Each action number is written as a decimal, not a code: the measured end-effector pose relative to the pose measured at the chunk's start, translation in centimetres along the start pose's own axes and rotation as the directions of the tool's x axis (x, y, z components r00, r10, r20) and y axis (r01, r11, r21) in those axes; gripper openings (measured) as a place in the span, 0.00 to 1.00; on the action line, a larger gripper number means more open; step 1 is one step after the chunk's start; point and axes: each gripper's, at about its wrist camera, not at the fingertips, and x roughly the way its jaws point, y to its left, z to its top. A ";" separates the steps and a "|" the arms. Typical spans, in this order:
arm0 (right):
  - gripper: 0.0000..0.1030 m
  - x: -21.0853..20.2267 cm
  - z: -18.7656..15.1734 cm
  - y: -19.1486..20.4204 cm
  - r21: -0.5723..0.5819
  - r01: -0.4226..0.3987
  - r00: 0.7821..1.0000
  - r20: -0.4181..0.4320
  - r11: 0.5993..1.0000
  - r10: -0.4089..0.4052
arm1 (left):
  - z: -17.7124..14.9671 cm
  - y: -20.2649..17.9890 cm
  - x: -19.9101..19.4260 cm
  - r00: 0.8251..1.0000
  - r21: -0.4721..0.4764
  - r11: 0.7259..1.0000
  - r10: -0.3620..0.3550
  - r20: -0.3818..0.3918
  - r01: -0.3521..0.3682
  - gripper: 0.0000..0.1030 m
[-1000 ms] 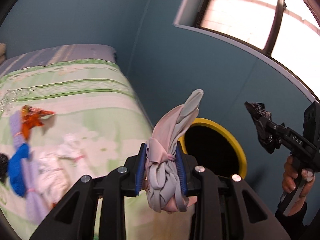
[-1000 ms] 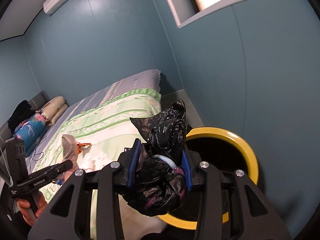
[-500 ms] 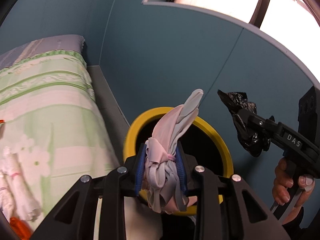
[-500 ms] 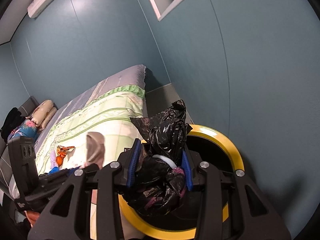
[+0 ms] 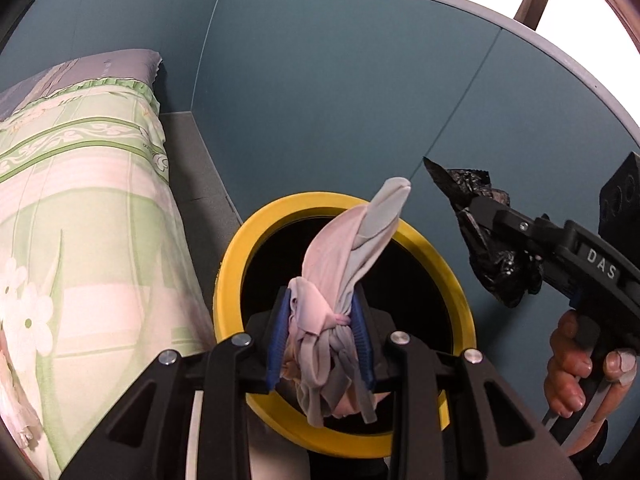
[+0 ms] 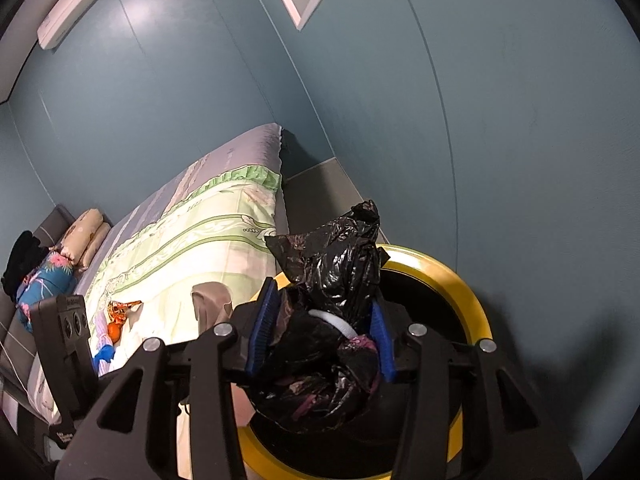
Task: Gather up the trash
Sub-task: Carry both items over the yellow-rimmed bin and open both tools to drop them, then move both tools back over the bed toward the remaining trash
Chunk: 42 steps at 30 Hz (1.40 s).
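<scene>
Yellow-rimmed bin (image 5: pixel 460 300) sits below both tongs: my left tongs (image 5: pixel 322 344) clamp the knotted cloth (image 5: pixel 340 280), while my right tongs (image 6: pixel 320 336), just easing apart, carry the black bag (image 6: pixel 332 312) (positioned to drop).

A bin (image 5: pixel 224 280) with a bright yellow rim and black inside stands against a teal-blue wall (image 5: pixel 340 100). A knotted rag (image 5: pixel 340 280) is pale pink and grey. A crumpled bag (image 6: pixel 340 272) is glossy black. The bedspread (image 5: pixel 80 184) is light green and white with flower and scroll patterns. Gripper pads (image 5: pixel 278 336) are blue.
</scene>
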 end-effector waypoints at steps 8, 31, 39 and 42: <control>0.45 -0.3 0.2 -0.7 0.037 0.018 1.000 0.009 0.999 -0.018 | 0.0 -0.1 -0.8 1.000 -0.007 1.000 0.002 0.021 -0.002 0.47; 0.46 -5.7 -0.4 5.0 -0.078 -0.049 0.995 0.082 0.996 0.055 | 0.3 4.2 -13.4 0.970 -0.074 0.989 0.141 0.198 -0.129 0.49; 0.49 -7.6 -1.4 10.5 -0.184 -0.106 0.987 0.096 0.977 0.125 | -0.8 6.8 -19.9 0.935 -0.128 0.967 0.247 0.254 -0.220 0.51; 0.51 -8.2 -1.8 12.6 -0.224 -0.136 0.983 0.092 0.965 0.160 | -1.1 7.7 -22.9 0.912 -0.149 0.953 0.296 0.282 -0.263 0.59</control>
